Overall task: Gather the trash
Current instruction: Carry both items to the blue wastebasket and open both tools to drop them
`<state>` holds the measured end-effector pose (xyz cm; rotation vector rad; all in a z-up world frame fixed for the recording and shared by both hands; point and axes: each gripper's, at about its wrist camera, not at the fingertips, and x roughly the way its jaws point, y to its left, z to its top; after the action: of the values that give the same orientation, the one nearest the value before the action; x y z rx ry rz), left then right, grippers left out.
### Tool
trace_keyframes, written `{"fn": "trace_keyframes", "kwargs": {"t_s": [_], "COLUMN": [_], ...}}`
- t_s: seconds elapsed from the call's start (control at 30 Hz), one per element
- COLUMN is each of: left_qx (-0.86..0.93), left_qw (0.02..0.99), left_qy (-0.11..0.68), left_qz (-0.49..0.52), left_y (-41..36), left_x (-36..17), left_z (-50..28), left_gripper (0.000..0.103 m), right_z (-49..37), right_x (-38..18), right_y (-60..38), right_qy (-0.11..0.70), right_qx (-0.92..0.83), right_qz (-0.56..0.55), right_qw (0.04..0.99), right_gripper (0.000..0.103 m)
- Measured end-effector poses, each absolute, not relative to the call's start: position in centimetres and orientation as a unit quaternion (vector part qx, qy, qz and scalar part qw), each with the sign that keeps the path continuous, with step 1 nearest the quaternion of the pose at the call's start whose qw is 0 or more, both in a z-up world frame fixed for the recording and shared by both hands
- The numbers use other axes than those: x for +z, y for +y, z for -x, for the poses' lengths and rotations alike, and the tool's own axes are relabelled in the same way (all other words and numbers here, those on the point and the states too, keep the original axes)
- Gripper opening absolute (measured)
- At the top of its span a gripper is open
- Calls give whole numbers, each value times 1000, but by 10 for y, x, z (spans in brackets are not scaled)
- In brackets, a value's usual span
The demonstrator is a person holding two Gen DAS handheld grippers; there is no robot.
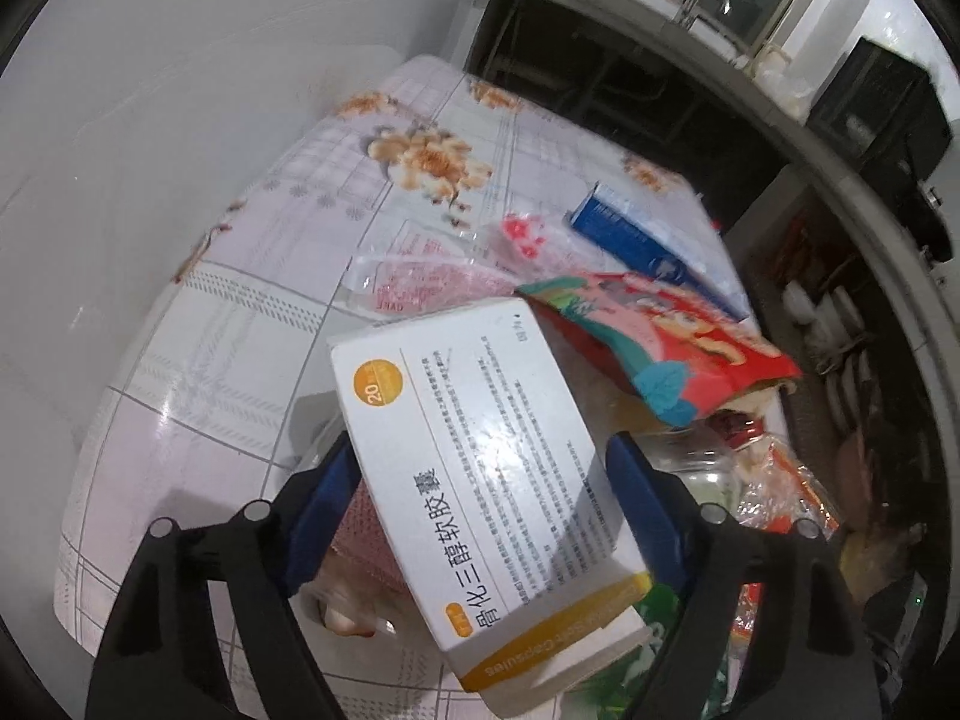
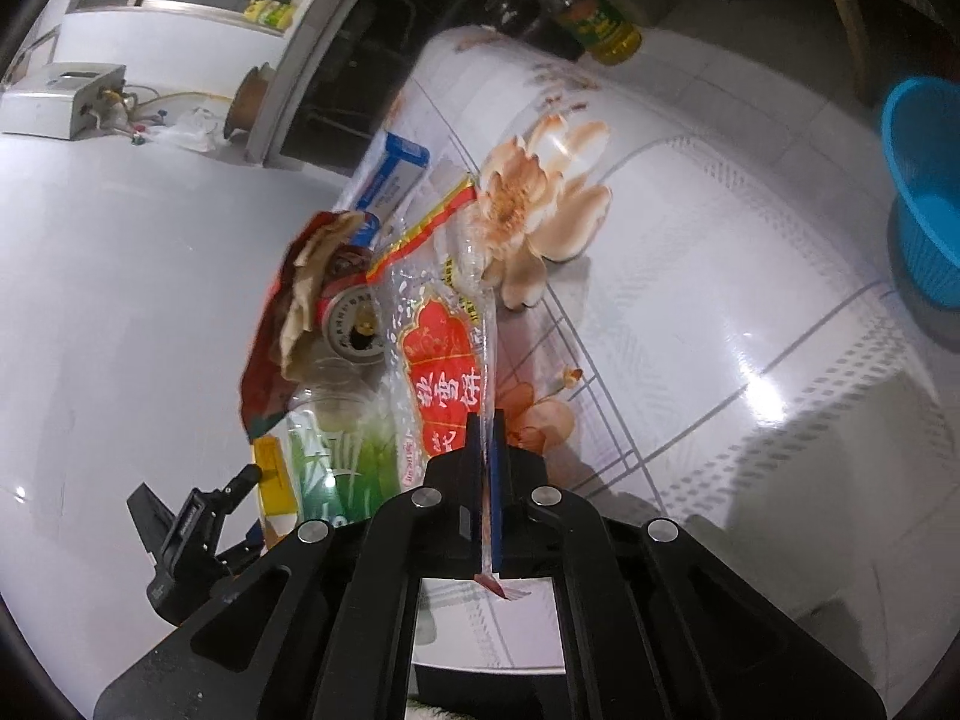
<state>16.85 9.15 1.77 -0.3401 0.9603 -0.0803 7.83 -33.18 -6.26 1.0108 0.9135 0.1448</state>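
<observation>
A white and yellow medicine box (image 1: 480,480) lies tilted between the blue pads of my left gripper (image 1: 480,480), which press on its two long sides. My right gripper (image 2: 487,450) is shut on the edge of a clear plastic wrapper with a red label (image 2: 441,354). Against that wrapper lie a red snack bag (image 2: 270,348), a drink can (image 2: 354,324) and a green wrapper (image 2: 336,468). In the left wrist view the red snack bag (image 1: 660,342) lies just beyond the box. The left gripper's body (image 2: 180,528) shows at the lower left of the right wrist view.
A blue and white carton (image 1: 636,240) and a clear wrapper with red print (image 1: 420,282) lie farther back on the flowered tablecloth (image 1: 240,330). A blue plastic basket (image 2: 924,192) stands at the right, an oil bottle (image 2: 606,24) at the far edge. Dark shelves stand behind the table.
</observation>
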Motion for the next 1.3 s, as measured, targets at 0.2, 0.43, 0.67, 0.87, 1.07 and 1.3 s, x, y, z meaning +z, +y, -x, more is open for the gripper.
{"fn": "trace_keyframes", "kwargs": {"t_s": [0.2,0.43,0.67,0.87,1.07,1.3], "left_qx": [-53,-110,-290,-405,-435,-427], "left_qw": [892,922,872,778,700,653], "left_qy": [416,347,385,477,544,593], "left_qz": [166,129,84,-49,-158,-199], "left_y": [105,80,-62,-272,-425,-524], "left_x": [50,115,148,99,0,-85], "left_z": [-142,-111,-134,-157,-152,-163], "left_gripper": [78,78,78,78,78,79], "right_z": [-61,-27,34,84,93,62], "right_x": [-42,-26,-24,-69,-138,-198], "right_y": [-341,-371,-440,-508,-565,-600], "right_qy": [393,350,287,269,285,309], "right_qx": [60,40,-47,-160,-248,-293], "right_qz": [-459,-471,-500,-544,-579,-590], "right_qw": [795,809,816,778,723,686], "right_gripper": [0,0,0,0,0,0]}}
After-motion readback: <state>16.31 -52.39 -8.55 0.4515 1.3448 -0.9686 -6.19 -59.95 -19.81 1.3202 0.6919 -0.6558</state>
